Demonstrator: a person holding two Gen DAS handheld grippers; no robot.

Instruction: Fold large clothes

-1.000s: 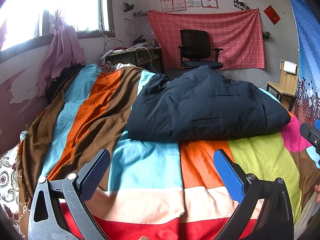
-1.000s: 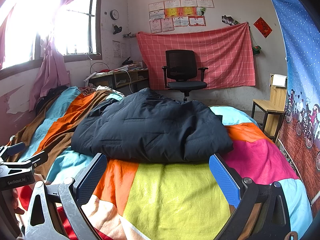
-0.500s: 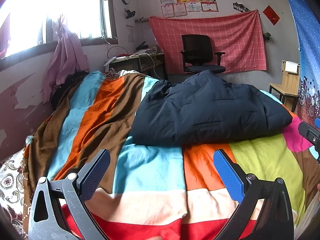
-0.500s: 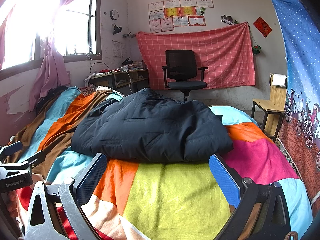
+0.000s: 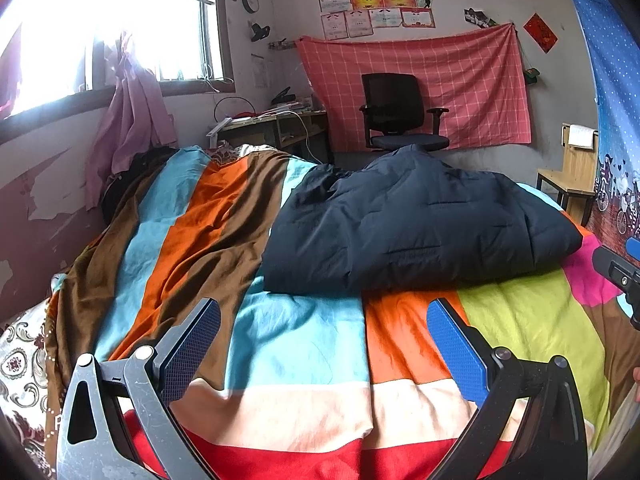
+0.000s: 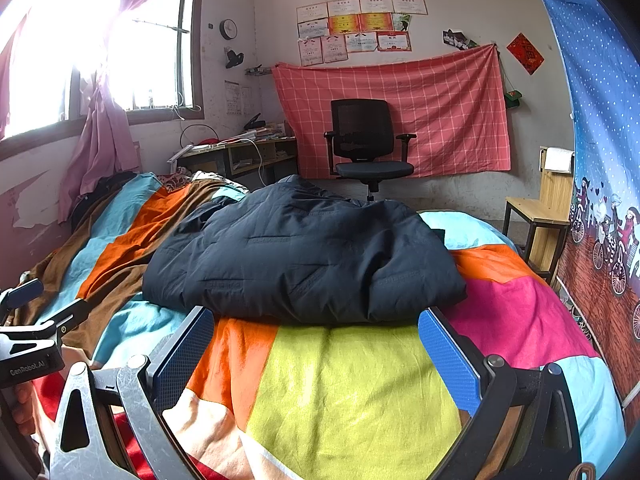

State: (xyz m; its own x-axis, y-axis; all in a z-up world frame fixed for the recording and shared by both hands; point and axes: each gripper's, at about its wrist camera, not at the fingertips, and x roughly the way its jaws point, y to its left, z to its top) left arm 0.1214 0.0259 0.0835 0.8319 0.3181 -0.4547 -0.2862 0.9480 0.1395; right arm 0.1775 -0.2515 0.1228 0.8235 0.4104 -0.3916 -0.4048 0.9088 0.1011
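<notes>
Left tool (image 5: 323, 340) wide open, blue pads holding nothing, hovering over the near part of the bed's multicolour striped patchwork cover (image 5: 304, 352). Right tool (image 6: 316, 348) also spread wide, empty, above the yellow-green patch. Dark navy padded quilted jacket (image 6: 304, 252) lies folded in a bulky heap mid-bed, just beyond both tools, touching neither. Its far side and underside are hidden; can't make out sleeves or collar. Left tool shows only partly at the left edge of the right view, right tool cut off at the right edge of the left view. Black office chair (image 6: 370, 144) far behind.
</notes>
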